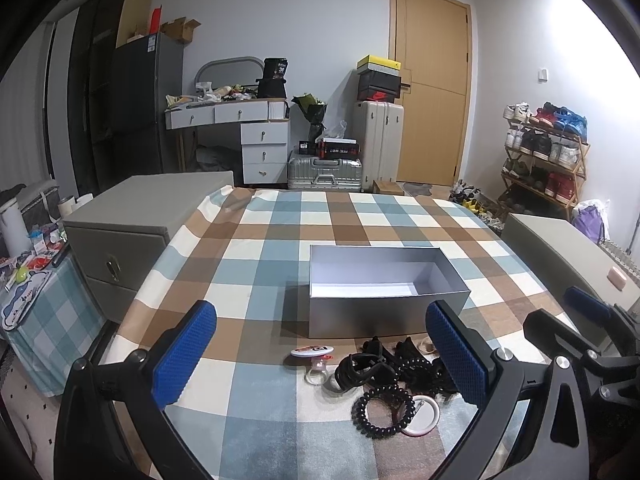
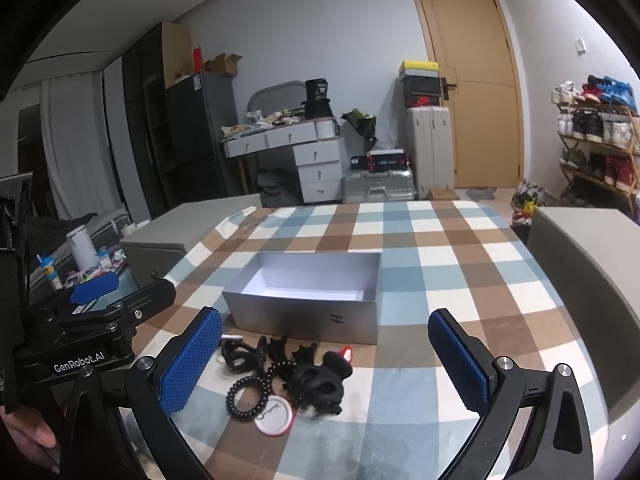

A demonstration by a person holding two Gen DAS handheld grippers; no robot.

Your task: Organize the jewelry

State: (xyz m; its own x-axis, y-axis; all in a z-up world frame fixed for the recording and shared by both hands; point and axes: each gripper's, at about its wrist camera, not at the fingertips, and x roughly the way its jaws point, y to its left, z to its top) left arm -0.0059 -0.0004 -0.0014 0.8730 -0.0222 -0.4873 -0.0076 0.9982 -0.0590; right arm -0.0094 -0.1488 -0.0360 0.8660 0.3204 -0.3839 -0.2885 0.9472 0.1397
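We held 2 grippers over a table w/ a checked cloth. Left gripper had its blue-padded fingers spread wide apart, nothing between them. Right gripper likewise stood wide open & empty, both hanging just above the near edge of the cloth.

Task items sat in 1 pile near the front edge, just in front of the grey box: a black coil hair tie, touching a round white badge w/ red rim; several black claw clips bunched together; a small red piece at the back of the pile. From the left wrist view we also saw an oval white tag w/ orange print, too blurred to read, & a clear ring w/ pink bit to the left of the pile. The badge carried dark script we couldn't make out.

Box was open-topped, white inside, nothing in it; a small dark mark like 2 dashes showed on its front wall.

Legible writing: "GenRobot.AI" in white on the left gripper's black body, seen from the right wrist view. Boxes in the bg had print too small to read.
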